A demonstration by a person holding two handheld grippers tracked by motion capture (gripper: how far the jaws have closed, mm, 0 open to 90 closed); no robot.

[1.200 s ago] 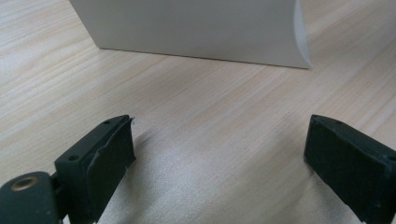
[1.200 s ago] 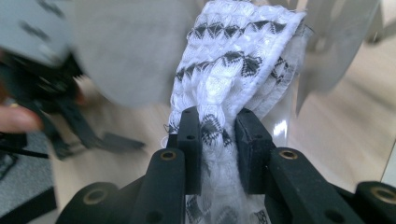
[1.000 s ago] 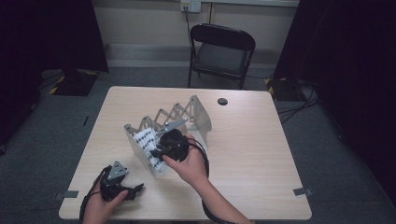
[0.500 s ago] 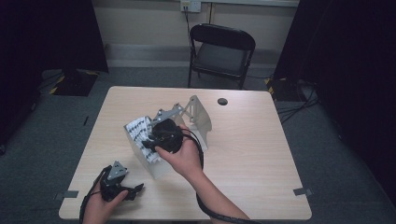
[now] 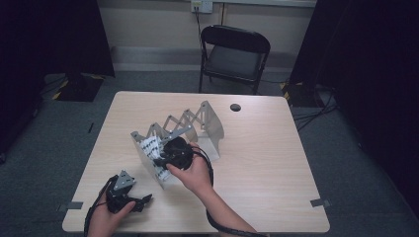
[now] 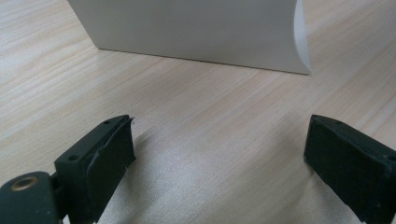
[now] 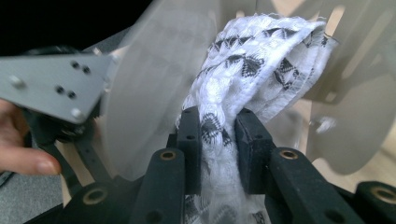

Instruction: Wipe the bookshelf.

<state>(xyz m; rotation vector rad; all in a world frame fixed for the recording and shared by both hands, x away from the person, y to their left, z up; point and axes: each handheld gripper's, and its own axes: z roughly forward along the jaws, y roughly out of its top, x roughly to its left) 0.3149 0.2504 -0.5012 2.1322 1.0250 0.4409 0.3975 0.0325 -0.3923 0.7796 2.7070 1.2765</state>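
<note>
A white folding rack (image 5: 205, 121) with several upright panels stands at the table's middle. My right gripper (image 5: 165, 157) is at the rack's near-left end, shut on a white cloth with black pattern (image 5: 149, 147). In the right gripper view the cloth (image 7: 254, 56) is pinched between the jaws of the right gripper (image 7: 218, 126) and bunches up between two rack panels (image 7: 154, 70). My left gripper (image 5: 141, 201) rests low at the table's front left. It stands open over bare wood (image 6: 219, 154), facing a white rack panel (image 6: 187, 28).
The wooden table (image 5: 267, 163) has free room at right and at back left. A small black round object (image 5: 235, 107) lies near the far edge. A black folding chair (image 5: 234, 54) stands behind the table. Dark curtains flank the room.
The right gripper lifted the cloth up and to the left, then came back down with it between the rack's near panels. The left gripper stayed put.
</note>
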